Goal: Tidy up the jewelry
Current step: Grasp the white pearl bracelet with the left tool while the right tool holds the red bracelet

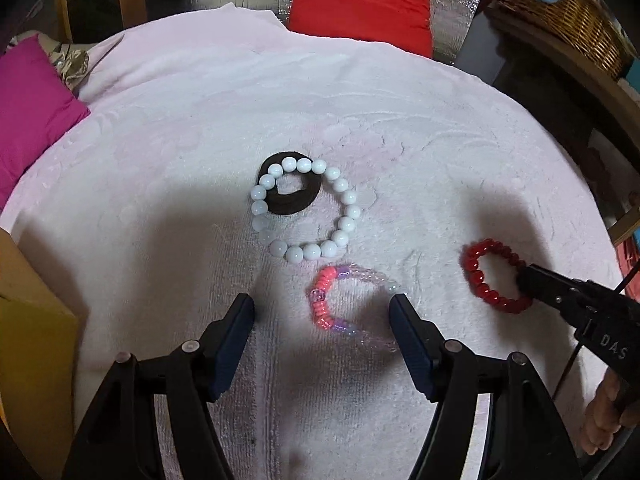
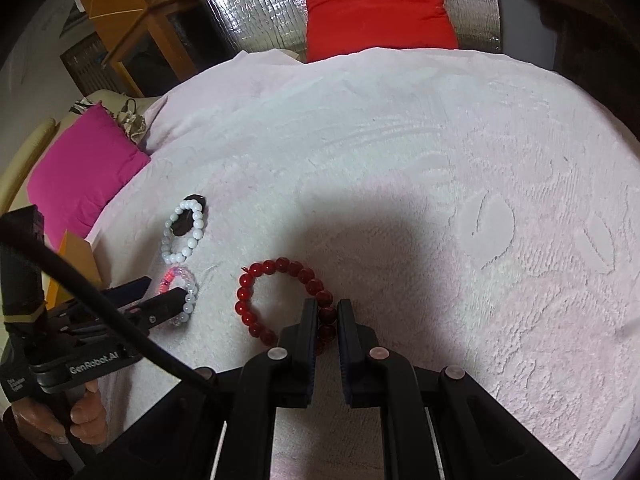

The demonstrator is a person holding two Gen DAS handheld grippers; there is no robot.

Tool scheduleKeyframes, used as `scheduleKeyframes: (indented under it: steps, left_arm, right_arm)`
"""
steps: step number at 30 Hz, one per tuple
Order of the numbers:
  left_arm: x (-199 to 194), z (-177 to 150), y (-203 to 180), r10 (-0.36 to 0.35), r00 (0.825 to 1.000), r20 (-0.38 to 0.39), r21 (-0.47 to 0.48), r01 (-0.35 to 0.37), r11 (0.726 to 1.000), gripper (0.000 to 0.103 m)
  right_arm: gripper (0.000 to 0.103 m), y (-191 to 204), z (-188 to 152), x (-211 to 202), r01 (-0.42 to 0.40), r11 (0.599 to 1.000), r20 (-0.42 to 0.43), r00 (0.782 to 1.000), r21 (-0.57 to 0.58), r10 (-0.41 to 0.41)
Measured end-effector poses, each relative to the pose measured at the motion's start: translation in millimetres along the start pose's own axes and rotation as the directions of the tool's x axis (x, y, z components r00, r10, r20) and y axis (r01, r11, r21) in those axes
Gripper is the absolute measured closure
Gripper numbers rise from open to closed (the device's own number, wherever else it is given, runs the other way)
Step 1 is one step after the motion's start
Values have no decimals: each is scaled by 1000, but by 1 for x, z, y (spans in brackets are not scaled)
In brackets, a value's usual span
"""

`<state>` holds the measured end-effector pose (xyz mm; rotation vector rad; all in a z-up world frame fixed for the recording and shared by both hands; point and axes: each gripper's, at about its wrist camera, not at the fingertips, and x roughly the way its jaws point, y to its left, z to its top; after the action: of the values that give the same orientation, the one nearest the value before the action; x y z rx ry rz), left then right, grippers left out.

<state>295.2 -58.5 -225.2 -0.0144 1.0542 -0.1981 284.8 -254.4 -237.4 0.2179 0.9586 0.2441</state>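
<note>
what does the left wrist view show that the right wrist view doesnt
Only the left wrist view shows the wicker basket at upper right and the left gripper open around the pink and clear bracelet.

Only the right wrist view shows the right gripper shut on the red bracelet seen from behind, plus the wooden cabinet at upper left.

Both show the white bracelet lying partly over the dark hair tie, the pink towel, the red cushion and the magenta cushion.
</note>
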Motion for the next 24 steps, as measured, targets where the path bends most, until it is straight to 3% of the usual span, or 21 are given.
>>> scheduleKeyframes:
  steps: [2, 4, 10, 20, 21, 23, 24]
  left_arm:
    - [-1, -1, 0, -9, 1000, 12, -9, 9, 1000, 34]
    - [-4, -1, 1, -17, 1000, 23, -12, 17, 1000, 56]
    - [-7, -2, 16, -30, 999, 35, -43, 31, 999, 90]
    - [-13, -3, 29, -106, 994, 26, -48, 107, 993, 91]
    - [-13, -3, 32, -109, 994, 20, -51, 110, 993, 87]
    - [-13, 0, 37, -119, 993, 22, -62, 120, 991, 66]
    - [-14, 2, 40, -120, 992, 30, -75, 122, 990, 50]
  right_arm:
    - [92, 0, 0, 1, 0, 1000, 0, 1000, -1, 0]
    - [92, 0, 0, 1, 0, 1000, -1, 1000, 1, 0]
    - [92, -1, 1, 3, 0, 1000, -5, 1000, 15, 0]
    - [92, 3, 4, 6, 14, 1000, 0, 1000, 17, -14]
    - [92, 3, 4, 6, 17, 1000, 1, 1000, 16, -17]
    - [92, 4, 4, 6, 23, 1000, 3, 1000, 13, -23]
    - [92, 5, 4, 7, 25, 1000, 4, 1000, 11, -25]
